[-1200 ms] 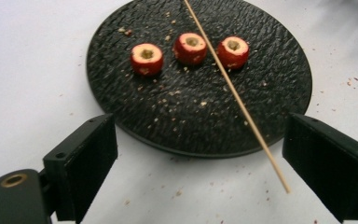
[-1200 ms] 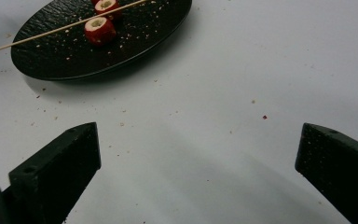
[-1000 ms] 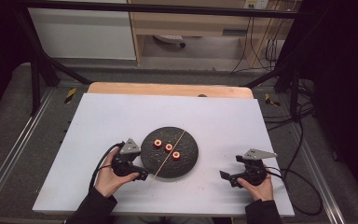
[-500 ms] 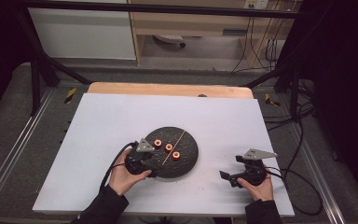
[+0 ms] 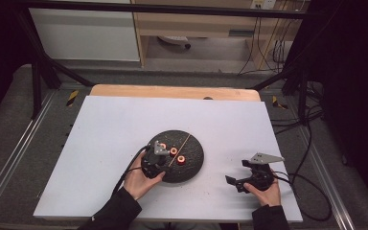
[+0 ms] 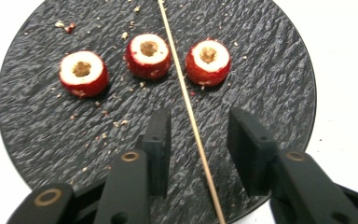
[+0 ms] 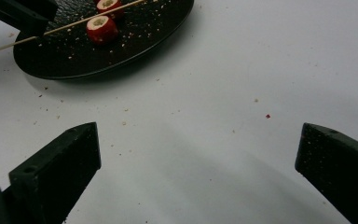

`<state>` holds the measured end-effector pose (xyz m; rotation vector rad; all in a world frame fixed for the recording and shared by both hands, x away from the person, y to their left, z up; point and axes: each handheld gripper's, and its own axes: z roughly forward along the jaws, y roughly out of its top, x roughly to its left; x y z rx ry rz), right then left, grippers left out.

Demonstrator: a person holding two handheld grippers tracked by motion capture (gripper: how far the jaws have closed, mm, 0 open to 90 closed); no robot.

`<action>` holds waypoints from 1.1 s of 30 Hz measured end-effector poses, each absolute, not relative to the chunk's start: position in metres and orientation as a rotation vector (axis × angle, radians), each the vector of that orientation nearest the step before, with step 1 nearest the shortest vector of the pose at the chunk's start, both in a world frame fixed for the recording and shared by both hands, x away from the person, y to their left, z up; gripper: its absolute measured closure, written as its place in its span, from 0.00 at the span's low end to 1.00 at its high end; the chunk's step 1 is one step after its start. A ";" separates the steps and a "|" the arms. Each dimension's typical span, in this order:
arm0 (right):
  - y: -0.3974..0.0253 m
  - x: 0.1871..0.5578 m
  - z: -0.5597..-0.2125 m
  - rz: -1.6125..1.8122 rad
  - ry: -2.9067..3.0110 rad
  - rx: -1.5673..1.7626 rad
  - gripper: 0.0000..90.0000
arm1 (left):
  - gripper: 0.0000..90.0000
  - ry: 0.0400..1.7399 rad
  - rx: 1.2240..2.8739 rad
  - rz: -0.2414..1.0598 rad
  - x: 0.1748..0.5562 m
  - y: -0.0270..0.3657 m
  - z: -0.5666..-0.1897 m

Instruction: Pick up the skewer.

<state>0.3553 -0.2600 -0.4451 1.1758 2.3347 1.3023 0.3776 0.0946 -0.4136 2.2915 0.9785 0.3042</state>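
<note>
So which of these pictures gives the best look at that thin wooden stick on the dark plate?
The left gripper view: the wooden stick runs close-up between the open left gripper, across the dark plate. The high view shows it as a faint line; the right gripper view catches it far off, partly hidden.

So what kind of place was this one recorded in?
Probably a lab or workshop recording rig, not a kitchen: a white table inside a black metal frame, loose cables on the floor, and one staged dark plate.
</note>
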 end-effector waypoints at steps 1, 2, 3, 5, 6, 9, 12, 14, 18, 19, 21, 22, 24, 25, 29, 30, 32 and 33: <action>-0.260 0.355 -0.445 1.304 2.335 1.173 0.01 | 0.71 0.981 2.301 0.301 0.378 0.093 -0.414; -0.260 0.355 -0.445 1.306 2.333 1.178 0.01 | 0.72 0.984 2.310 0.293 0.379 0.092 -0.415; -0.260 0.355 -0.445 1.305 2.334 1.178 0.01 | 0.74 0.987 2.319 0.283 0.380 0.092 -0.415; -0.260 0.355 -0.445 1.306 2.334 1.181 0.01 | 0.76 0.997 2.326 0.276 0.381 0.090 -0.416; -0.260 0.355 -0.445 1.307 2.334 1.180 0.01 | 0.77 1.002 2.336 0.279 0.381 0.090 -0.416; -0.260 0.355 -0.445 1.302 2.337 1.172 0.01 | 0.80 1.009 2.362 0.286 0.381 0.089 -0.418; -0.260 0.355 -0.445 1.303 2.338 1.175 0.01 | 0.82 1.021 2.380 0.270 0.381 0.088 -0.418; -0.260 0.356 -0.445 1.303 2.338 1.175 0.01 | 0.85 1.027 2.381 0.271 0.381 0.088 -0.418; -0.260 0.356 -0.445 1.301 2.341 1.171 0.01 | 0.87 1.043 2.392 0.285 0.380 0.086 -0.419; -0.260 0.356 -0.445 1.302 2.340 1.174 0.01 | 0.88 1.046 2.388 0.286 0.380 0.085 -0.420; -0.260 0.356 -0.446 1.302 2.341 1.175 0.01 | 0.89 1.053 2.388 0.290 0.379 0.084 -0.420; -0.259 0.356 -0.446 1.304 2.341 1.175 0.01 | 0.91 1.057 2.386 0.292 0.379 0.084 -0.420; -0.259 0.355 -0.446 1.303 2.343 1.178 0.01 | 0.91 1.064 2.387 0.301 0.379 0.083 -0.420; -0.259 0.355 -0.446 1.302 2.343 1.178 0.01 | 0.92 1.068 2.387 0.302 0.379 0.083 -0.420; -0.259 0.356 -0.446 1.303 2.344 1.177 0.01 | 0.96 1.080 2.381 0.312 0.378 0.084 -0.420; -0.259 0.356 -0.446 1.301 2.345 1.174 0.01 | 0.97 1.083 2.384 0.320 0.378 0.084 -0.420; -0.259 0.356 -0.446 1.301 2.343 1.175 0.01 | 0.98 1.087 2.380 0.323 0.379 0.085 -0.420; -0.259 0.356 -0.446 1.302 2.344 1.175 0.01 | 0.98 1.090 2.375 0.328 0.378 0.086 -0.420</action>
